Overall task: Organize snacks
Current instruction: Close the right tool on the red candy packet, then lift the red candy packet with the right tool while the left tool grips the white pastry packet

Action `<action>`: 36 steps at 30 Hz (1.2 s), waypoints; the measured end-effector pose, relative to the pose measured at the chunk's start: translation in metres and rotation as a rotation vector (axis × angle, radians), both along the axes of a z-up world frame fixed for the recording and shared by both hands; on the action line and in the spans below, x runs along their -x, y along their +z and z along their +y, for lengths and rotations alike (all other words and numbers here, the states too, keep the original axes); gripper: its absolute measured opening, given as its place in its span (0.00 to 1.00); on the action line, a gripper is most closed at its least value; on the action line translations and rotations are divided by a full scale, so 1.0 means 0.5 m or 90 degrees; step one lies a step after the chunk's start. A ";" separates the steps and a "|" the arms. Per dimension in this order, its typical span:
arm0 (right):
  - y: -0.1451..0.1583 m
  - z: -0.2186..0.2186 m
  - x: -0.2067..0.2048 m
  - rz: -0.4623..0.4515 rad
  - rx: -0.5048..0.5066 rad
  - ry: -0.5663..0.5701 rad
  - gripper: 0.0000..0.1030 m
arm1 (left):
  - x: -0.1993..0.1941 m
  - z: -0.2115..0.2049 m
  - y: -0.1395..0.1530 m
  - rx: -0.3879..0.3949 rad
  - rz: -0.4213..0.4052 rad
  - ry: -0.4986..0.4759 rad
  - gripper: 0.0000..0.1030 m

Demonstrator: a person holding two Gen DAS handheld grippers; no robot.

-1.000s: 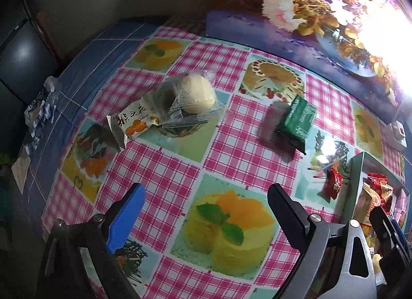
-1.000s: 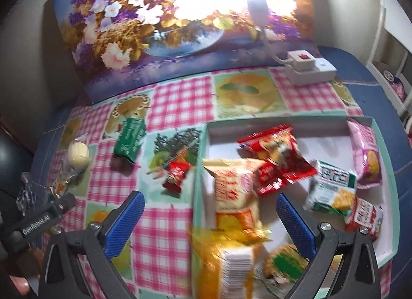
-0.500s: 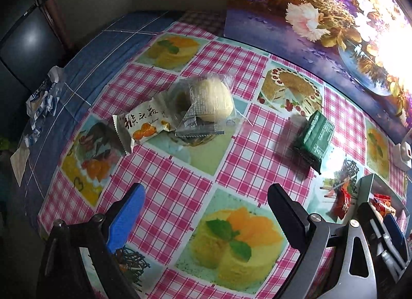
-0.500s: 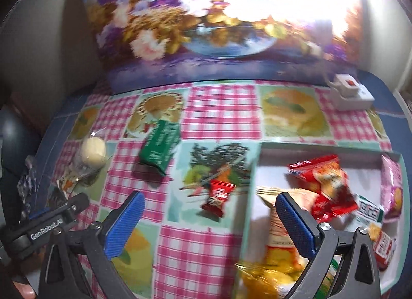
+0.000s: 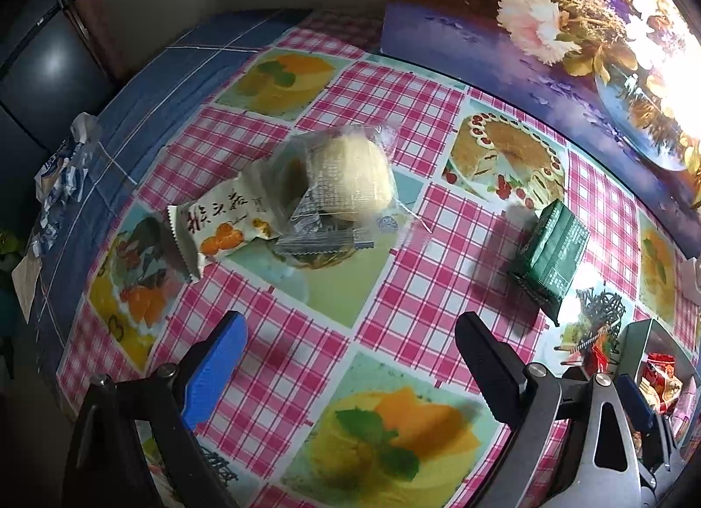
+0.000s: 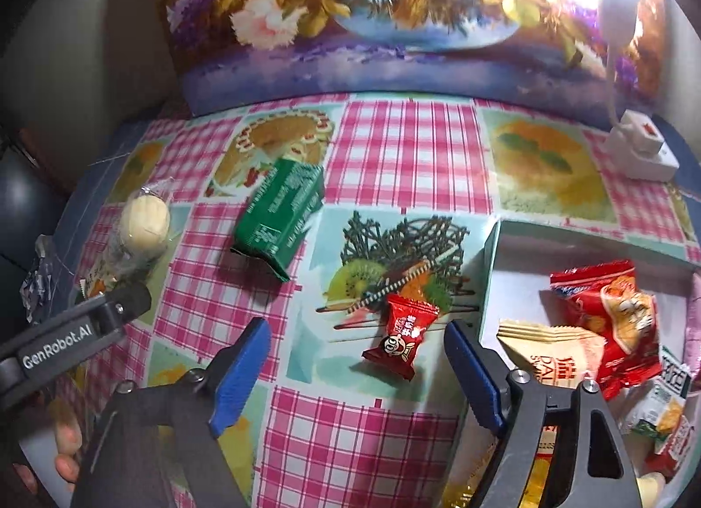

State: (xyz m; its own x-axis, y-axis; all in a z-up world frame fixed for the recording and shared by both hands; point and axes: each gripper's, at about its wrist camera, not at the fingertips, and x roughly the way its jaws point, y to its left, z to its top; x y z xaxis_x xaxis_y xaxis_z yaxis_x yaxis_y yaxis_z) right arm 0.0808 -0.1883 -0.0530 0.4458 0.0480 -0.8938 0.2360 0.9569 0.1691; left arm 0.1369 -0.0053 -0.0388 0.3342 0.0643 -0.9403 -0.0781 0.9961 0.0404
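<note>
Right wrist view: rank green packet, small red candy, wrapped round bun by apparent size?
1. Green packet, clearly largest.
2. Wrapped round bun and small red candy look about alike. The candy lies nearer the camera and the bun sits at the warped edge, so I won't rank them.

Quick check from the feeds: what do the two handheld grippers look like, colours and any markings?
Both grippers have black metal frames with silver screws. The right gripper carries two blue pads. The left gripper shows one blue pad and one finger that looks black from its own camera. Its body reads "GenRobot.AI" in white in the right wrist view.
</note>
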 end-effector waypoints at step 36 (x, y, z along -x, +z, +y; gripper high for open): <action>-0.033 0.036 -0.028 0.020 0.025 0.045 0.20 | -0.055 0.170 -0.010 0.008 -0.016 0.037 0.93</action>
